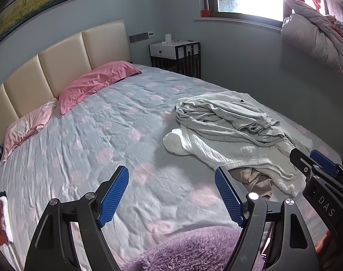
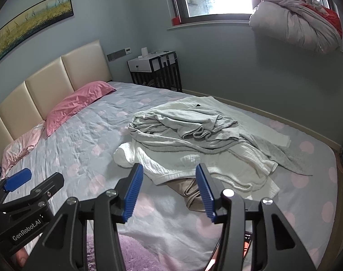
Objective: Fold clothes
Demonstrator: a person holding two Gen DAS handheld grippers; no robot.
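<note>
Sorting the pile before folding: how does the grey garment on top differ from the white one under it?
The grey jersey garment lies bunched on top, its smooth cloth rolled into folds; the white crinkled garment lies flatter beneath it. The grey one sits farther from the tongs, while the white one's hem reaches nearest them, over a beige piece. Both are unfolded and rest on the dotted bedspread.

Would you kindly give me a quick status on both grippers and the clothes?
Left gripper open, empty, over bare bedsheet. Right gripper open, empty, short of the clothes pile. Pile unfolded: grey garment on white one. Nothing in the way.
</note>
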